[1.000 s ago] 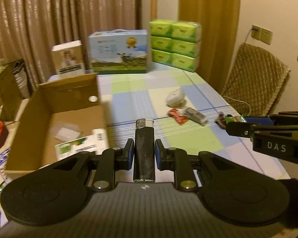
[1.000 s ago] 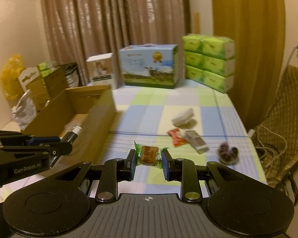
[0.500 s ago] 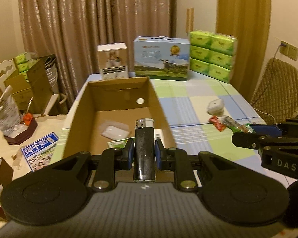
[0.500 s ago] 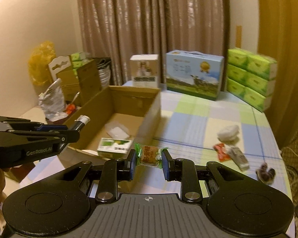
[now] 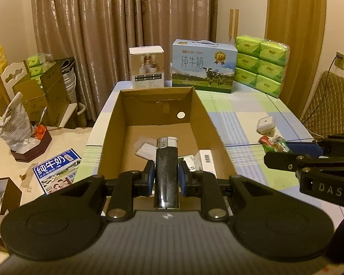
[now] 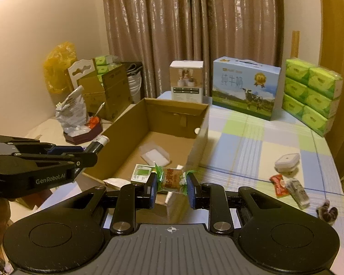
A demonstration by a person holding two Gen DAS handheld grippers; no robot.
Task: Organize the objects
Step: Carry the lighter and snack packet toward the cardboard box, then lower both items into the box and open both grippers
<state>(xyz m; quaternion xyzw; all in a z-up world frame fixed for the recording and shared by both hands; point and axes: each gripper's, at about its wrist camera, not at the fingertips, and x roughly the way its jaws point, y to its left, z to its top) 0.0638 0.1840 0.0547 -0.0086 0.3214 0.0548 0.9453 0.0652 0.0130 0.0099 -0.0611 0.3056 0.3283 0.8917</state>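
My left gripper (image 5: 166, 176) is shut on a black lighter (image 5: 167, 171) with a silver and white top, held above the near end of an open cardboard box (image 5: 208, 119). My right gripper (image 6: 171, 184) is shut on a wrapped candy (image 6: 170, 180) with green twisted ends, over the box's (image 6: 201, 123) near right corner. The right gripper (image 5: 284, 149) shows at the right of the left wrist view, the left gripper (image 6: 89, 151) at the left of the right wrist view. Inside the box lie a clear packet (image 5: 145, 149) and a small green and white carton (image 6: 141, 171).
On the checked tablecloth (image 6: 252, 146) lie a small white container (image 6: 286, 160), a red sachet (image 6: 278, 184), a grey sachet (image 6: 298, 192) and a dark item (image 6: 328, 213). A milk carton box (image 5: 203, 65), a white box (image 5: 146, 66) and green tissue packs (image 5: 261, 65) stand at the back. Clutter sits left.
Both grippers have swung left from over the tablecloth to over the cardboard box, each keeping its object. The box now fills the middle of both views.
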